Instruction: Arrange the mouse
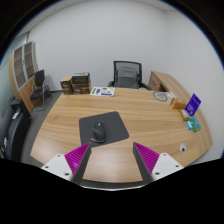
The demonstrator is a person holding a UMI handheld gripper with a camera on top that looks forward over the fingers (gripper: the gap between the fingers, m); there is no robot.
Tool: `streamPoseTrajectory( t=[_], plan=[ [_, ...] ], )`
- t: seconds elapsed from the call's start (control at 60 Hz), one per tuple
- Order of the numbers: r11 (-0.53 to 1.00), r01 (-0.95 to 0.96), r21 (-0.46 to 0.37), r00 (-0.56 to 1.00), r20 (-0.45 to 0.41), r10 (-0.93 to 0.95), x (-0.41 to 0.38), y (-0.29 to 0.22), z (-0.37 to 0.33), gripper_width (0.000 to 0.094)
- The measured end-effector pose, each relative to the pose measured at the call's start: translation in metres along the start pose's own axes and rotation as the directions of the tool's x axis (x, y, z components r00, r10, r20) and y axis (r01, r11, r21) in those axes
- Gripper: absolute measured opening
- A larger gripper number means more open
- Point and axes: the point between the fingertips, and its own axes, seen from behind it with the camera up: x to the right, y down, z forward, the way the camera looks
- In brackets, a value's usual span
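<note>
one view only, the gripper view. gripper (pixel 111 160) hangs above the near edge of a round wooden table (pixel 150 120), fingers spread wide, nothing between them; magenta pads (pixel 76 156) face inward on both fingers. mouse (pixel 98 128) sits on a dark mouse pad (pixel 112 130), just ahead of the fingers and slightly toward the left finger, well clear of both. the wide spread reads as readiness: room to straddle the mouse from either side before closing. mouse lies left of the pad's centre, which may be what the arranging is meant to fix, a judgement only.

beyond the pad: brown boxes (pixel 76 84) at the far left of the table, a flat leaflet (pixel 102 91) beside them, a purple card (pixel 192 102) standing at the right side. black office chair (pixel 125 73) behind the table, another chair (pixel 38 86) at far left. approach not yet begun.
</note>
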Motion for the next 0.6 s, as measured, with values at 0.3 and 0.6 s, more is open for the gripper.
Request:
streamPoseTrajectory(
  t=[0.3,0.6],
  plan=[
    [0.999,-0.039,0.01,0.999,-0.027,0.039,0.042,0.039,-0.084,0.0849],
    [0.998,-0.066,0.019,0.996,-0.056,0.067,0.074,0.053,-0.103,0.0849]
  ],
)
